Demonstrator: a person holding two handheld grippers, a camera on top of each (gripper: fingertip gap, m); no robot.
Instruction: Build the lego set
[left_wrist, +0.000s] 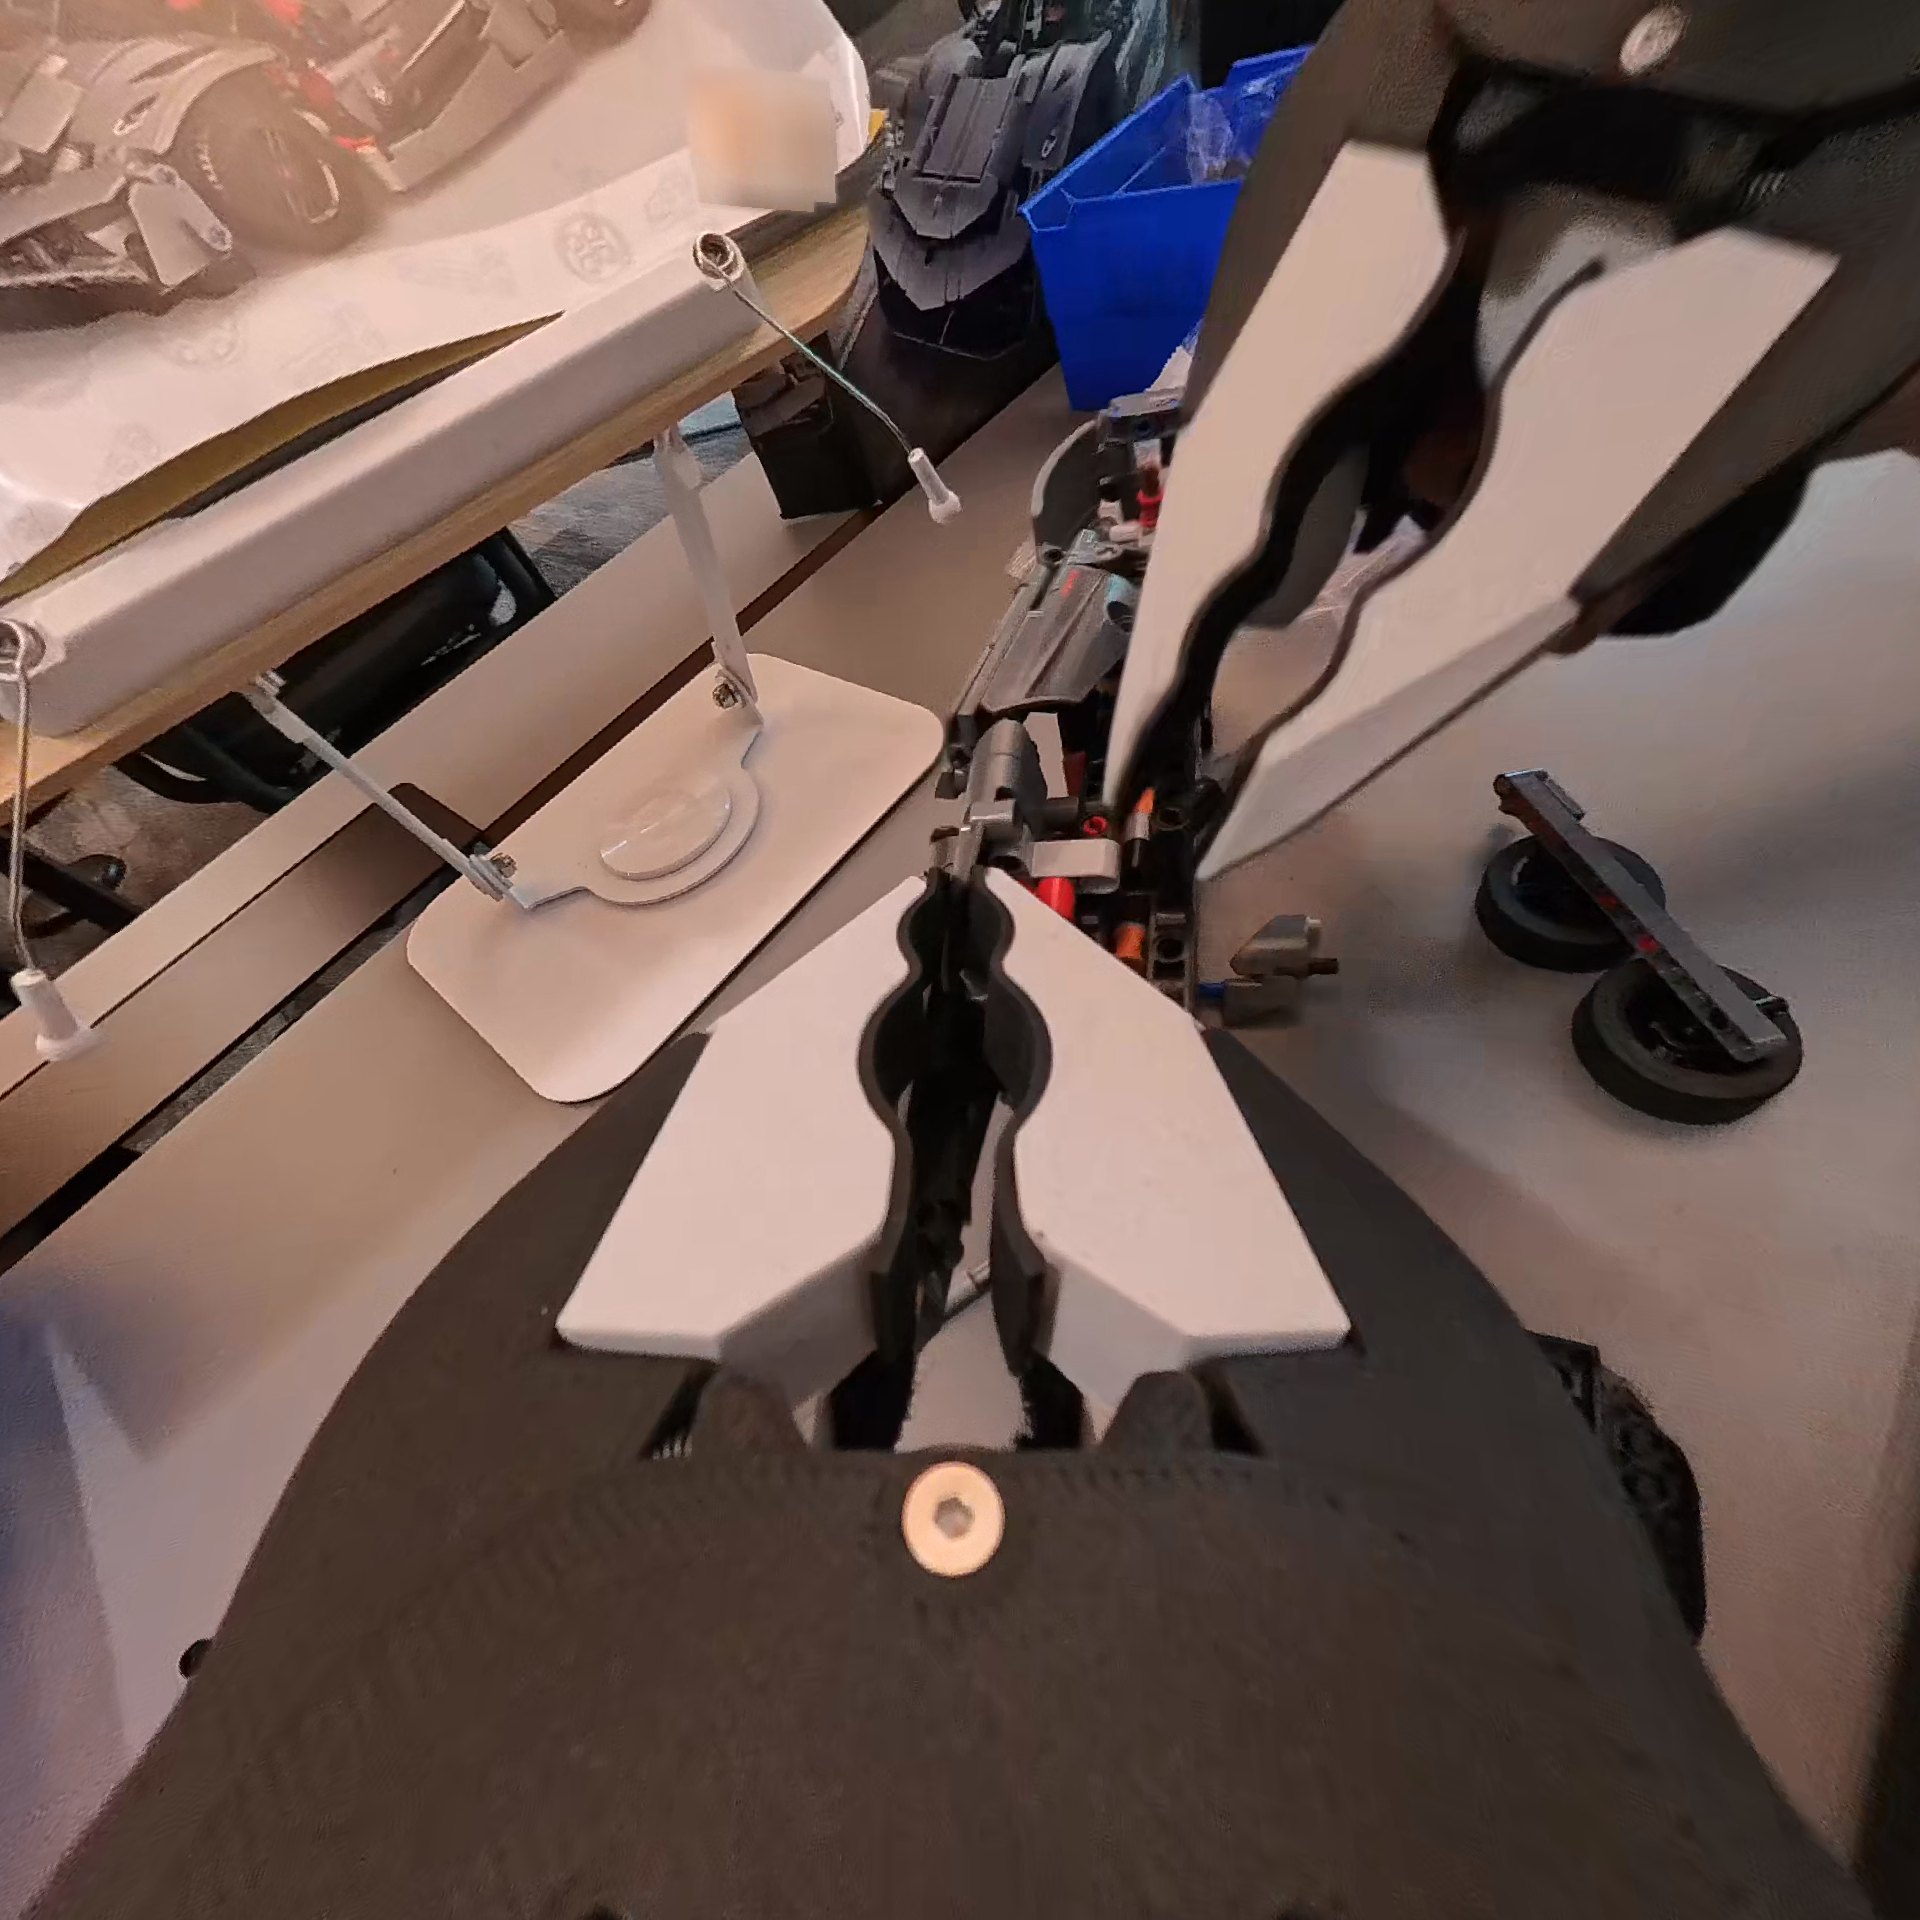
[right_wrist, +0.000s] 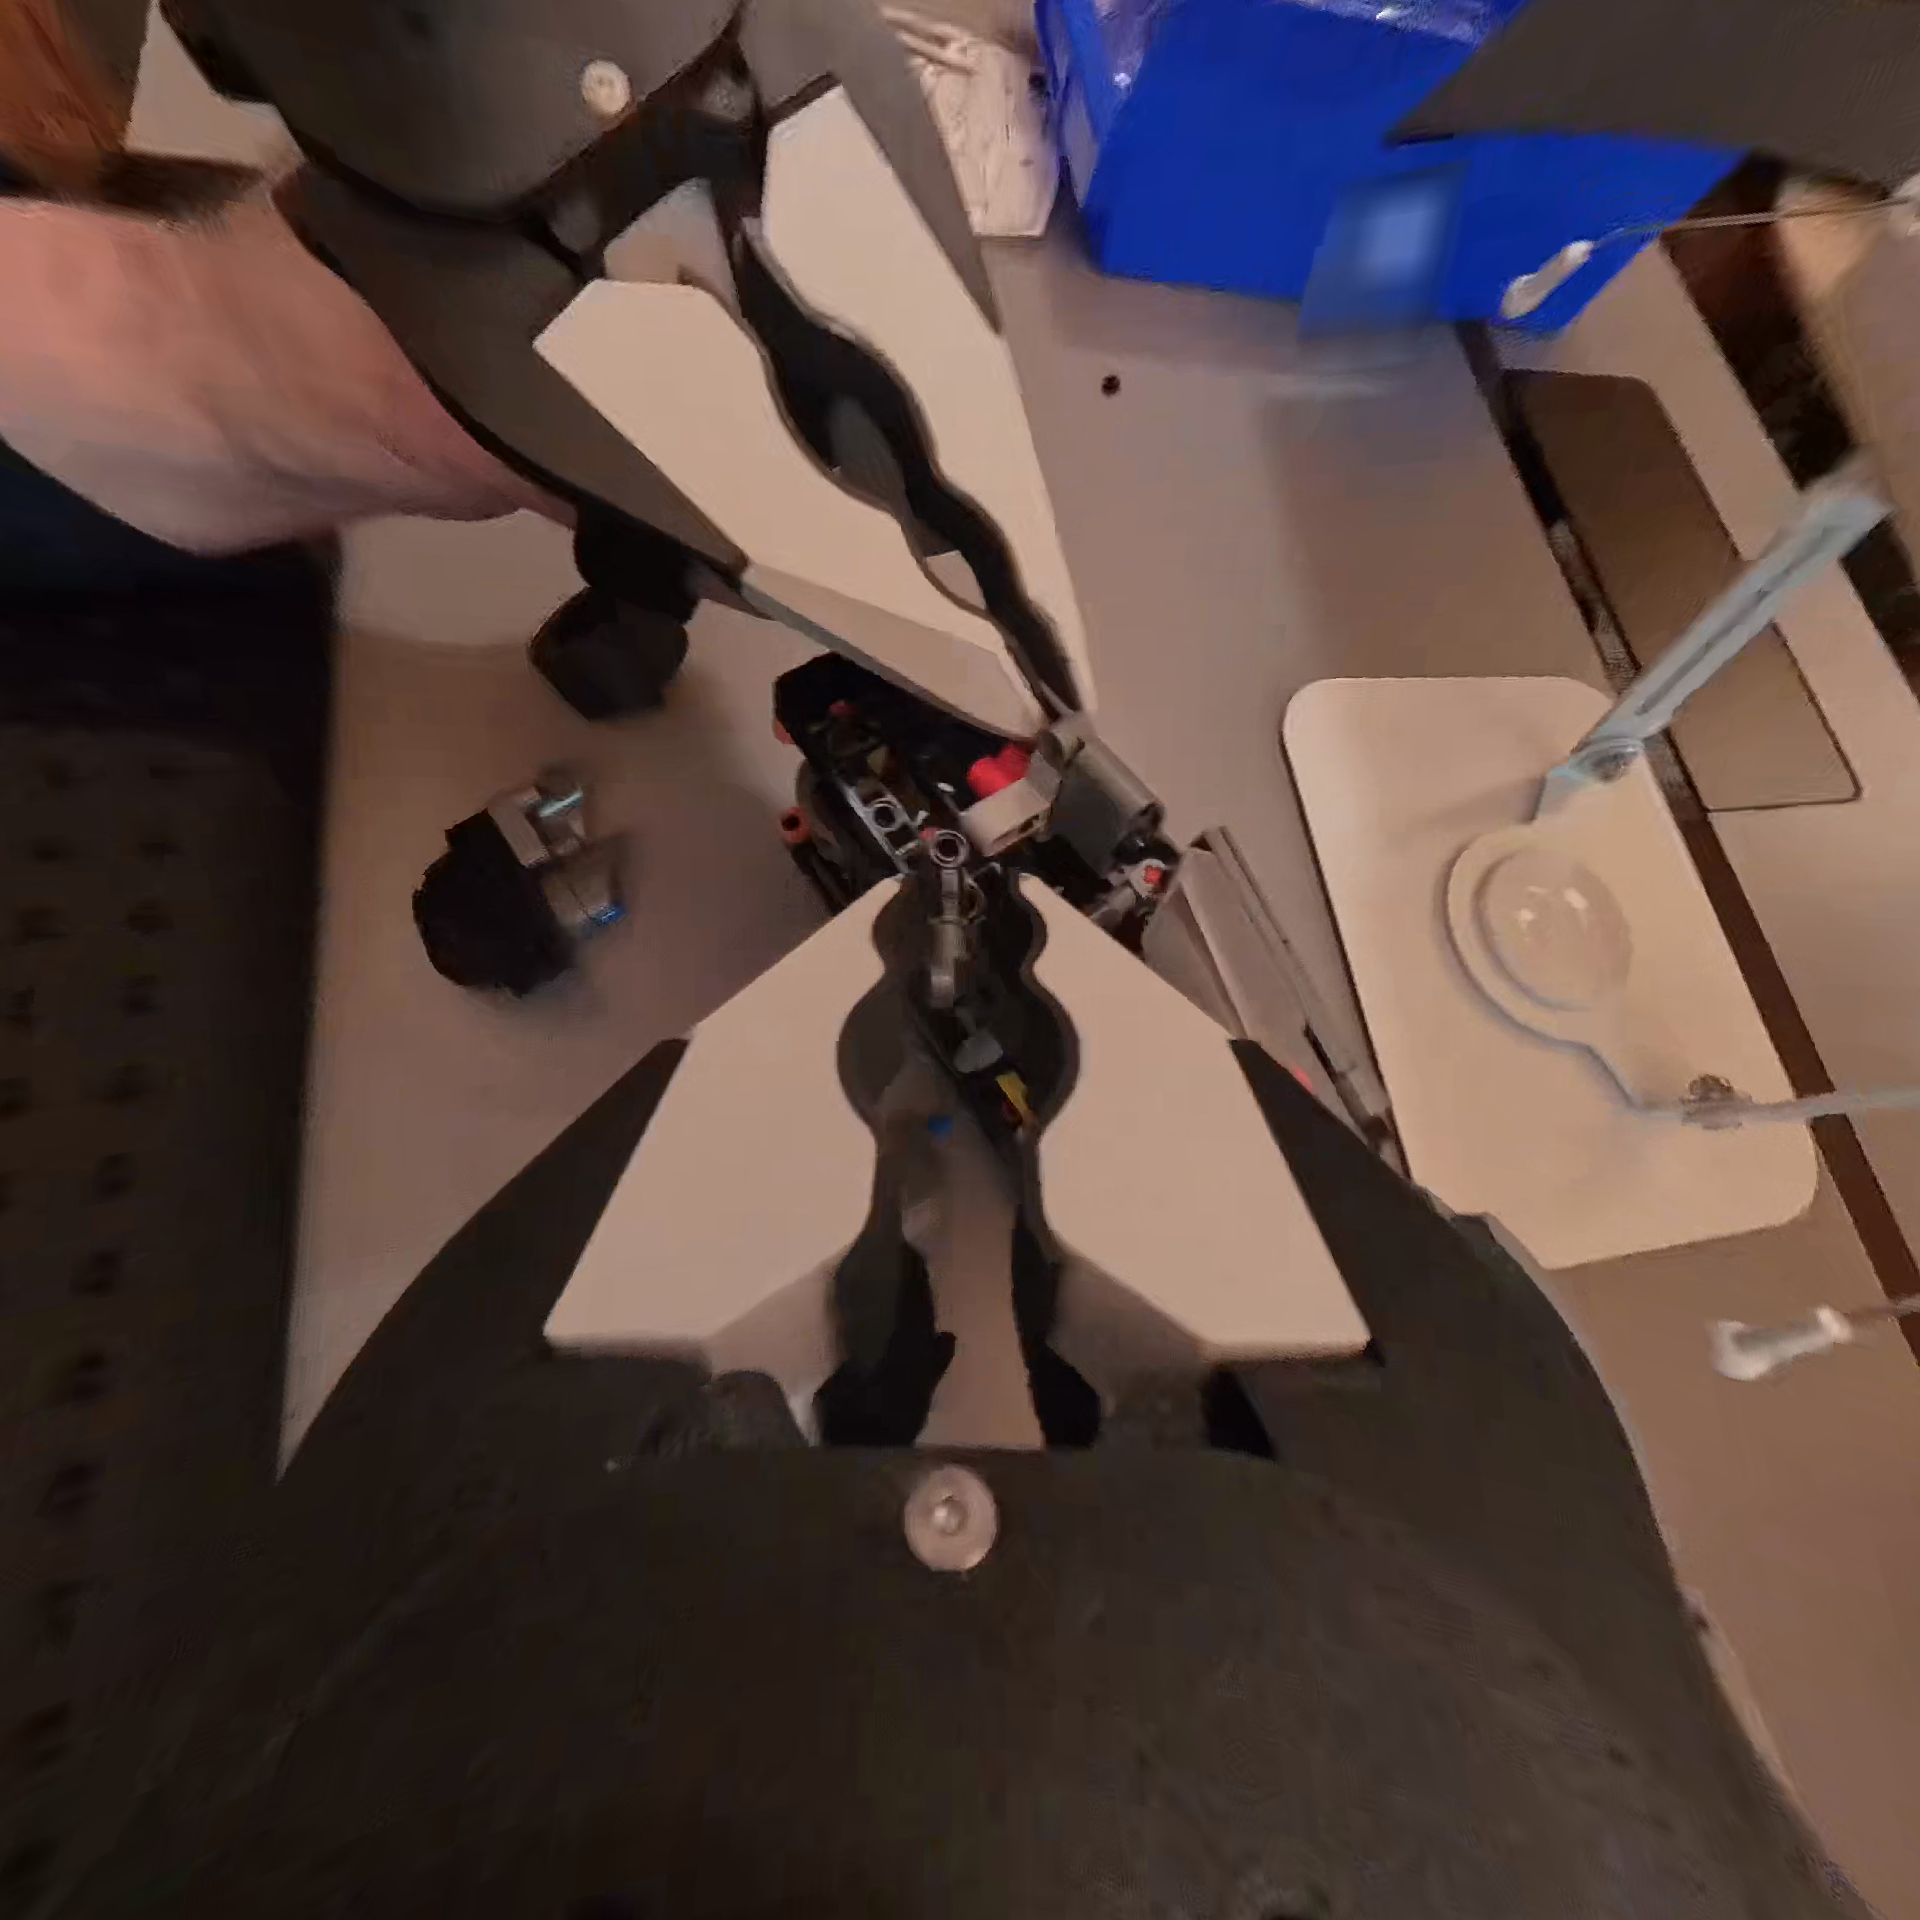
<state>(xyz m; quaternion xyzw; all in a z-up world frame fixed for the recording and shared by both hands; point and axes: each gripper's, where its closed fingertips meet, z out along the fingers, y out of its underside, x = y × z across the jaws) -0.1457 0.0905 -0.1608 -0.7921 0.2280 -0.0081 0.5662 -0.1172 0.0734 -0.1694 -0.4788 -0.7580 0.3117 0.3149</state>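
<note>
The lego model (left_wrist: 1070, 634), a dark grey and black Technic chassis with red and orange pins, lies on the table; it also shows in the right wrist view (right_wrist: 883, 800). My left gripper (left_wrist: 956, 883) is shut on a small grey piece (left_wrist: 977, 831) at the model's near end. In the right wrist view it (right_wrist: 1060, 707) comes in from the upper left and pinches that grey piece (right_wrist: 1055, 753). My right gripper (right_wrist: 961, 883) straddles the model's frame, jaws a little apart, with a thin grey arm (right_wrist: 943, 925) between them. In the left wrist view it (left_wrist: 1155, 831) reaches down from the upper right.
Two black wheels under a dark beam (left_wrist: 1636, 935) and a small grey part (left_wrist: 1278, 961) lie to the right. A blue bin (left_wrist: 1132, 249) and a dark finished model (left_wrist: 956, 177) stand behind. A white stand base (left_wrist: 675, 883) carries the instruction booklet (left_wrist: 260, 208). A hand (right_wrist: 208, 364) holds the left gripper.
</note>
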